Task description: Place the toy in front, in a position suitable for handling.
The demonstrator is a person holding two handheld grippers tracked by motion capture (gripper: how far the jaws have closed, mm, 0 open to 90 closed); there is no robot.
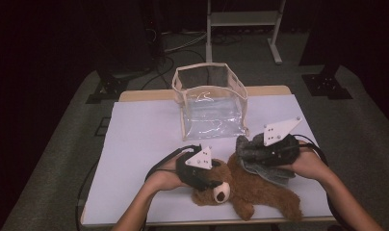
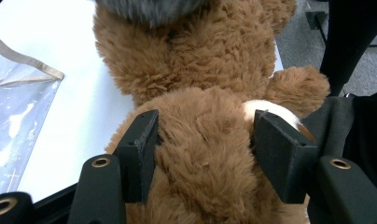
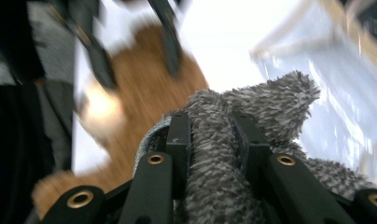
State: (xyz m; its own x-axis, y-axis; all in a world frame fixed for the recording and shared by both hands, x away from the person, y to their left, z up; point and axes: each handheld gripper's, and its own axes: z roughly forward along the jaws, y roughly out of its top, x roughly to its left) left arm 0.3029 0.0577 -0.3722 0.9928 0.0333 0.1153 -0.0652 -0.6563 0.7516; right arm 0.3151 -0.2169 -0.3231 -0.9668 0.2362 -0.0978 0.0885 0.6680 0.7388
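The left tongs (image 2: 203,140) pinch the bear (image 1: 245,187), which lies on the bench (image 1: 139,144) at 6 o'clock. The right tongs (image 3: 210,140) pinch a grey cloth (image 1: 260,154) at 4 o'clock, beside the clear bag (image 1: 212,101).

The high view looks from above the near side of the table (image 1: 135,144), facing forward and down, far enough back to take in the whole top and the dark floor beyond. The left gripper view sits very close behind its own jaws, with the brown teddy bear (image 2: 200,93) across the middle of the frame and the clear bag (image 2: 18,116) at the left edge. The right gripper view, blurred, looks along its jaws over grey fuzzy cloth (image 3: 252,121). All three share bear and bag.
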